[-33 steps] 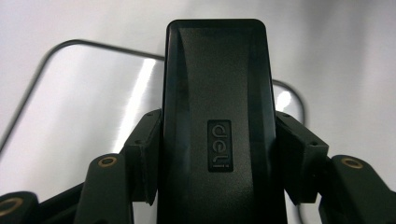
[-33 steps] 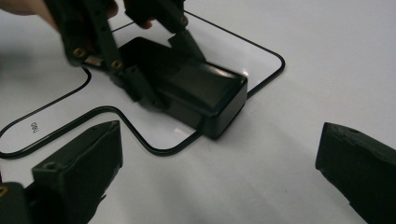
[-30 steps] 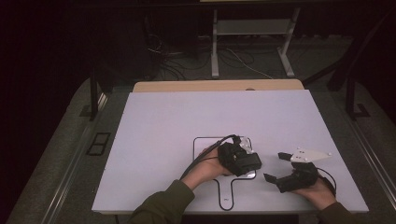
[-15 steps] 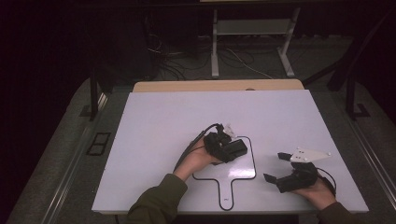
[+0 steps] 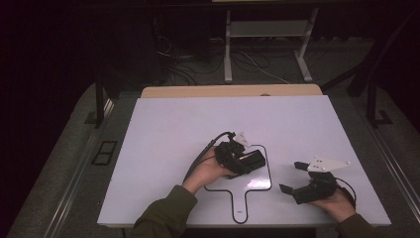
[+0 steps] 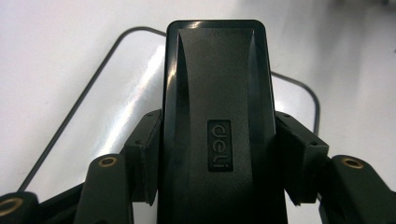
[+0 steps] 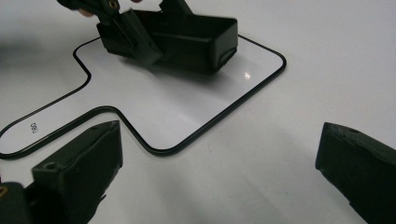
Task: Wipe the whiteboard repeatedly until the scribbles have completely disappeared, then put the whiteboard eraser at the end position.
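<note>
Left tongs (image 6: 212, 163) clamp "deli"-marked black block (image 6: 215, 93).

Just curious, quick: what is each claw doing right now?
Left claw: shut on the black eraser.
Right claw: open, holding nothing.

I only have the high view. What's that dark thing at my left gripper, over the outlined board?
Observer: The left gripper view shows the left gripper shut on a black rectangular block, with one jaw on each long side.
Operator: Any marking on it?
Observer: Yes, a small label on its top face reads "deli".
Operator: Is the right gripper holding anything?
Observer: No. In the right gripper view the right gripper is open, with nothing but white table between its jaws. The paddle-shaped board lies beyond them.
</note>
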The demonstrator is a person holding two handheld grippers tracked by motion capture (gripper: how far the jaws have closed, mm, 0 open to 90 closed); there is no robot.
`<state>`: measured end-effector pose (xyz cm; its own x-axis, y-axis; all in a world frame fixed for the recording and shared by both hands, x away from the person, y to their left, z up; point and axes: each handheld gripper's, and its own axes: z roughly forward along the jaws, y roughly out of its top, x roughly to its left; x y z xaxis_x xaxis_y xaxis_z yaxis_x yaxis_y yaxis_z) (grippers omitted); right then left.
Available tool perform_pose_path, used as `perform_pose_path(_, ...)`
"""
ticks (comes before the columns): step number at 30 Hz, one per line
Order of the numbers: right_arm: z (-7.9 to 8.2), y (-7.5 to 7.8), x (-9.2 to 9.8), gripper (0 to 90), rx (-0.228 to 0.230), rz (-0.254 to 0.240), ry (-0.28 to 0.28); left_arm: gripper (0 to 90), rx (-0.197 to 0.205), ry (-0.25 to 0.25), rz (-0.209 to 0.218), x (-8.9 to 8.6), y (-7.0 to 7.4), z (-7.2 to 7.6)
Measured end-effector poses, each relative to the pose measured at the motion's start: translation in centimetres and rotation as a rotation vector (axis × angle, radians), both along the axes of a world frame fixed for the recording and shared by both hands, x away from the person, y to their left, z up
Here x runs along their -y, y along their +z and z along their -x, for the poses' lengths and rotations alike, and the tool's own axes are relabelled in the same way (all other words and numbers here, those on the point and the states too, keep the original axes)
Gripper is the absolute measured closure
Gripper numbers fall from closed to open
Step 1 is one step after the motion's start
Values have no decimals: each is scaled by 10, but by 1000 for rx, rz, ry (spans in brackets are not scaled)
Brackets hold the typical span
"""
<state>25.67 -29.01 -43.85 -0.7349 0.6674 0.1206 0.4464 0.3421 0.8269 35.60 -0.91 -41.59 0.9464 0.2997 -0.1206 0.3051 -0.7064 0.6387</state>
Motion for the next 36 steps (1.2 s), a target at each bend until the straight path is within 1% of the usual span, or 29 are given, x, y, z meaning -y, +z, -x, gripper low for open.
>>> perform_pose_path(3,0,0,-1,0,-1,0,1,390,6,6,5,-6,4,-2)
perform_pose_path(5,0,0,-1,0,-2,0,2,390,1,18,15,-10,6,-3)
perform_pose_path(6,0,0,-1,0,-2,2,3,390,4,15,16,-12,7,-5)
perform_pose_path(8,0,0,-2,0,-2,3,3,390,-4,28,37,-16,9,-7)
perform_pose_path(9,0,-1,-2,0,-2,3,4,390,-1,26,39,-18,10,-8)
perform_pose_path(10,0,-1,-1,0,-3,4,3,390,-6,37,50,-20,11,-9)
perform_pose_path(12,0,-1,-1,0,-3,5,5,390,-4,42,57,-23,14,-11)
perform_pose_path(18,0,-1,-2,0,2,0,13,390,2,69,61,-30,17,-16)
perform_pose_path(19,0,-1,-2,0,3,0,14,390,3,67,57,-31,18,-17)
perform_pose_path(23,0,-1,-2,0,4,-3,15,390,6,78,66,-34,19,-21)
perform_pose_path(26,-1,-1,-2,0,-1,-2,14,390,14,82,65,-37,21,-27)
perform_pose_path(30,-1,-1,-2,0,-7,-5,12,390,27,101,65,-41,24,-39)
perform_pose_path(31,-1,-1,-2,0,-6,-4,13,390,27,101,65,-41,24,-39)
perform_pose_path(32,0,-1,-3,0,-6,-5,14,390,31,110,59,-44,25,-45)
perform_pose_path(33,0,-1,-3,0,-6,-5,15,389,38,117,63,-45,26,-49)
perform_pose_path(34,0,-1,-3,0,-7,-4,15,390,38,117,63,-45,26,-49)
perform_pose_path(35,-1,-1,-3,0,-8,-3,16,389,40,129,67,-49,27,-56)
perform_pose_path(36,-1,-1,-3,0,-8,-2,16,390,38,133,69,-51,27,-60)
